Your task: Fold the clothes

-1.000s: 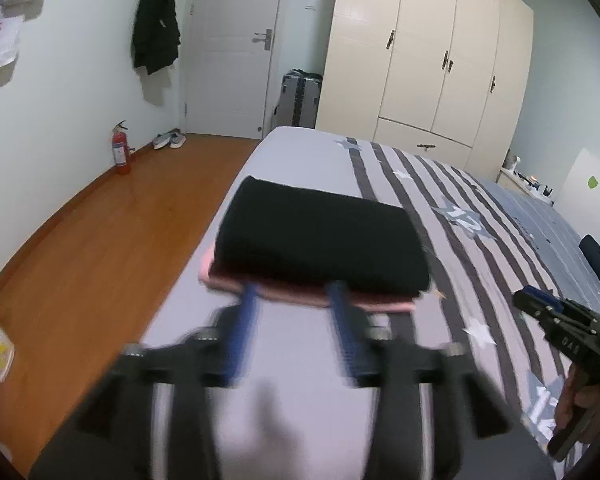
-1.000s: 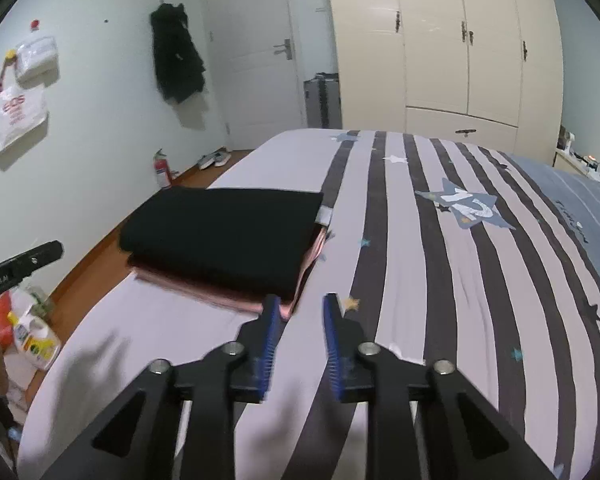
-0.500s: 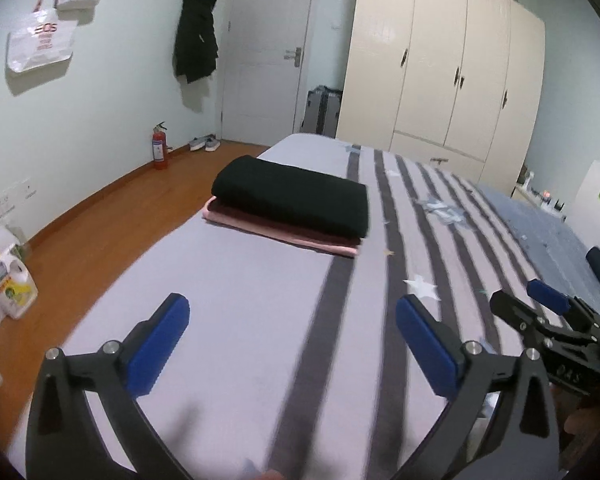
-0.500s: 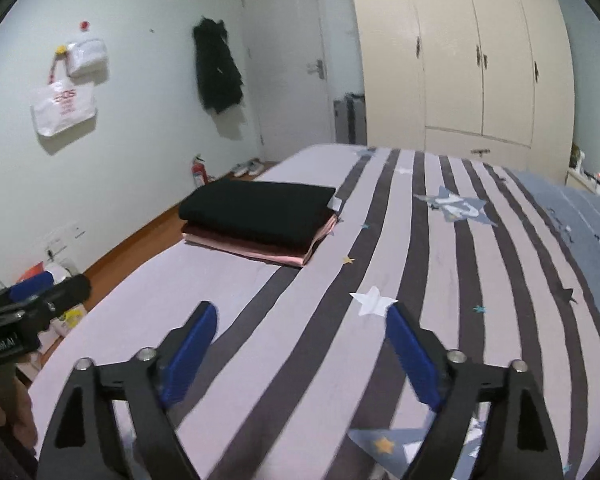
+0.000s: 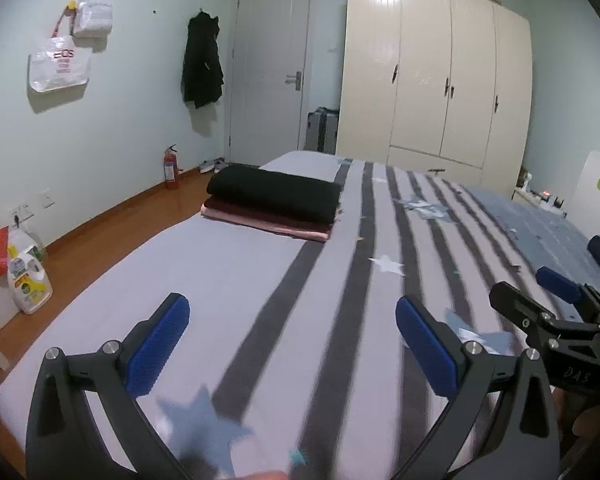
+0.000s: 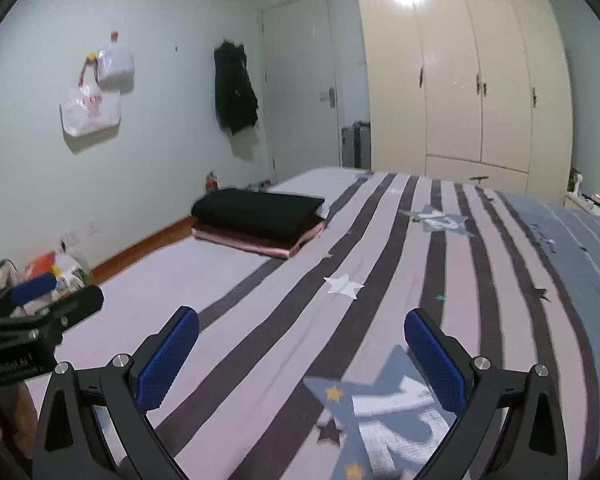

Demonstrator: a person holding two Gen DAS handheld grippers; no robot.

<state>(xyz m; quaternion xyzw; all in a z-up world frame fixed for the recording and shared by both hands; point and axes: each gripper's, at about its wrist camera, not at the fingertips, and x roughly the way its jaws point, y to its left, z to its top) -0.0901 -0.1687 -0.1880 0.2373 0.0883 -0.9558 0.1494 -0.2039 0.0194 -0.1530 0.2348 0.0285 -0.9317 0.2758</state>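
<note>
A folded black garment (image 5: pixel 274 196) lies on top of folded pink and dark red garments (image 5: pixel 260 226), stacked near the far left edge of the striped bed (image 5: pixel 228 280). The same stack (image 6: pixel 256 216) shows in the right wrist view. My left gripper (image 5: pixel 292 312) hovers over the near part of the bed, well short of the stack, open and holding nothing. My right gripper (image 6: pixel 302 320) is beside it on the right; its jaws are opening wide and nothing is between them. Each gripper appears at the edge of the other's view.
A cream wardrobe (image 5: pixel 432 80) and a white door (image 5: pixel 272 68) stand beyond the bed, with a suitcase (image 5: pixel 322 130) between them. On the wooden floor to the left are a fire extinguisher (image 5: pixel 171 168) and a detergent bottle (image 5: pixel 28 280). A dark coat (image 5: pixel 202 64) and bags (image 5: pixel 60 64) hang on the wall.
Both grippers have drawn back from the stack toward the near end of the bed, and their jaws went from nearly shut to wide apart. The stack stayed in place.
</note>
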